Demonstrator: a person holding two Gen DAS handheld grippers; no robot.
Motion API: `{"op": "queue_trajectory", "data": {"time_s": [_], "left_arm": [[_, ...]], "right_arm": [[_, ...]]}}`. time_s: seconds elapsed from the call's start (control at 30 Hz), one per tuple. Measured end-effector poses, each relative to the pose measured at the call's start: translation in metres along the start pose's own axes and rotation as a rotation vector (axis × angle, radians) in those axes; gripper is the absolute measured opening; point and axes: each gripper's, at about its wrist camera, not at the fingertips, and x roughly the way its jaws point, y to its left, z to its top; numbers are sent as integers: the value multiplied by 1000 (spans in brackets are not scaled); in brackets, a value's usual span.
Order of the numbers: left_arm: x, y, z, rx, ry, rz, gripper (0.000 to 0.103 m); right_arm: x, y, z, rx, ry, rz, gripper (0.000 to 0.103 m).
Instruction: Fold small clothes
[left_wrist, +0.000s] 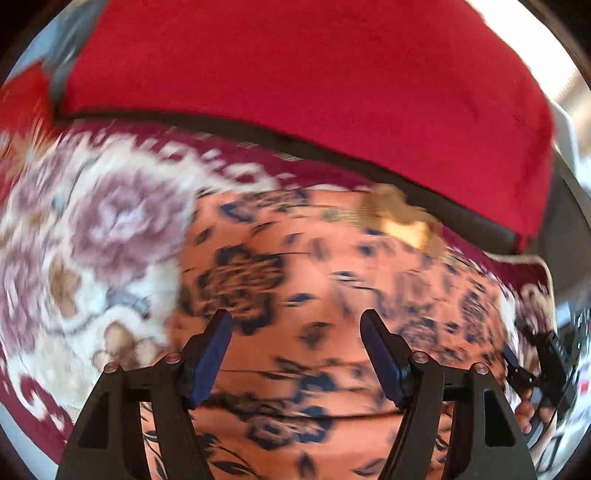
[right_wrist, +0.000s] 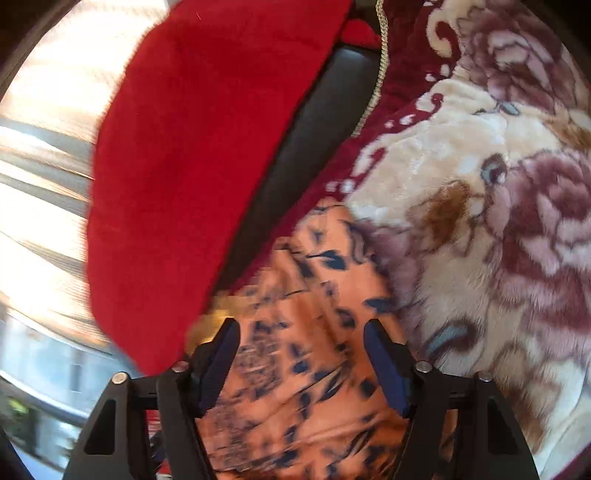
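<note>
An orange garment printed with dark blue flowers (left_wrist: 317, 280) is seen spread on a plush cream blanket with mauve roses and a maroon border (left_wrist: 92, 221), below a red fabric-covered cushion (left_wrist: 295, 81) that is edged in black. In the left wrist view the left tongs (left_wrist: 295, 354) are held wide above the middle of the cloth, with nothing pinched between the blue pads; a gold-coloured trim (left_wrist: 399, 218) is visible at the garment's far edge, close to the cushion. In the right wrist view the right tongs (right_wrist: 301, 363) are likewise set apart over the garment (right_wrist: 306, 332), near its end by the red cushion (right_wrist: 192, 166), and no fabric is gripped. The step in hand is judged to be a fresh grasp for a fold. It would be done well if an edge or corner were sought by each pair of tongs rather than the flat middle, if a single layer only were pinched, and if the plush blanket beneath were left out of the bite. Both views are blurred, so exact contact with the cloth cannot be told. No brand, label or readable writing can be made out.
</note>
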Motion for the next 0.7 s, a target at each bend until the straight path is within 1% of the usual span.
{"op": "queue_trajectory", "data": {"time_s": [0.07, 0.1, 0.13, 0.17, 0.2, 0.27, 0.3, 0.4, 0.47, 0.53, 0.57, 0.6, 0.63, 0.67, 0.7], "left_arm": [[8, 13, -2, -28, -19, 24, 73], [12, 17, -2, -31, -25, 35, 73], [16, 20, -3, -27, -22, 45, 73], [23, 21, -4, -17, -12, 51, 73], [29, 21, -4, -3, 5, 61, 73], [39, 17, -4, 18, 17, 98, 73], [40, 14, -4, 35, 11, 116, 73], [32, 0, -9, 138, -29, 179, 73], [31, -1, -13, 158, -26, 181, 73], [34, 1, -17, 160, -3, 182, 74], [36, 4, -18, 157, 6, 185, 76], [36, 6, -19, 158, 5, 187, 76], [34, 7, -19, 165, -1, 191, 76], [29, 5, -20, 173, -11, 196, 76], [22, 3, -20, 182, -39, 201, 76]], "right_arm": [[16, -3, 5, -5, 30, -7, 54], [22, -1, 6, -21, 43, -15, 51], [26, 2, 6, -43, 56, -29, 44], [31, 7, 3, -82, 65, -65, 36], [32, 14, -1, -133, 55, -119, 32], [29, 28, -10, -224, 33, -183, 9], [24, 35, -14, -254, 15, -189, 9], [-4, 57, -33, -356, -81, -211, 8], [-18, 59, -43, -379, -108, -221, 8], [-15, 52, -45, -369, -76, -259, 8], [-7, 44, -45, -359, -35, -303, 8], [1, 35, -44, -338, 10, -327, 9], [7, 27, -43, -304, 54, -322, 10], [2, 22, -40, -266, 51, -294, 12], [-7, 22, -37, -241, 25, -270, 12]]}}
